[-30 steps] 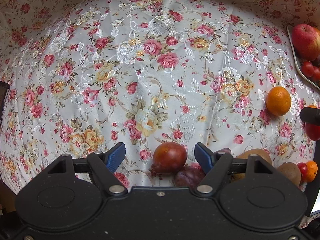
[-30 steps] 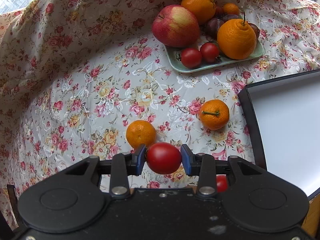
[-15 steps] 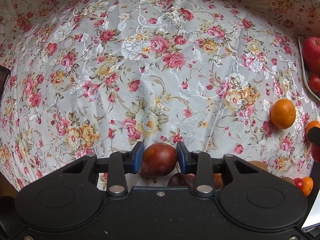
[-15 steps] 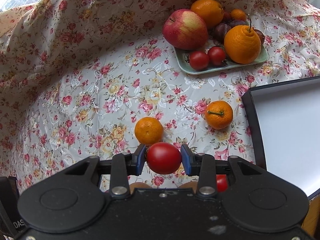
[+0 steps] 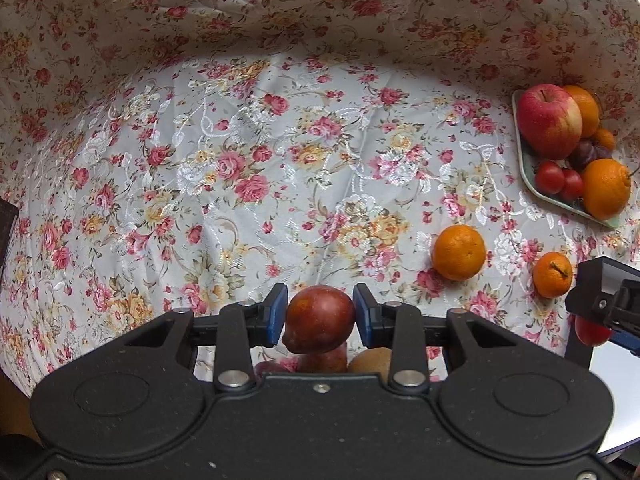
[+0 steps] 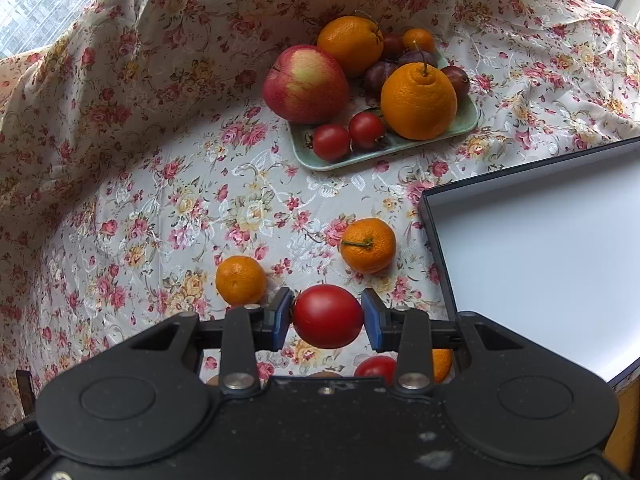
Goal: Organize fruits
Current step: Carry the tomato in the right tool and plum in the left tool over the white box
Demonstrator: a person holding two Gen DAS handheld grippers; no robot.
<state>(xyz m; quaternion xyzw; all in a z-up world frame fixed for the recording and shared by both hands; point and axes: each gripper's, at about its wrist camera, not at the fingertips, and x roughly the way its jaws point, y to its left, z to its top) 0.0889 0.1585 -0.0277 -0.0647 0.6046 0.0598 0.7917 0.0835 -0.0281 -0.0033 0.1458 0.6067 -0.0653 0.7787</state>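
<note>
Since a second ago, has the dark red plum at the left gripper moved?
Yes. The dark red plum is up off the floral cloth, clamped in the left gripper.

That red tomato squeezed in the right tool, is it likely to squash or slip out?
The tomato looks smooth and glossy, so it may slip between the right tool's flat pads. It keeps its round shape under the grip, so it seems fairly firm. Being round, it would probably roll if set on the tablecloth.
</note>
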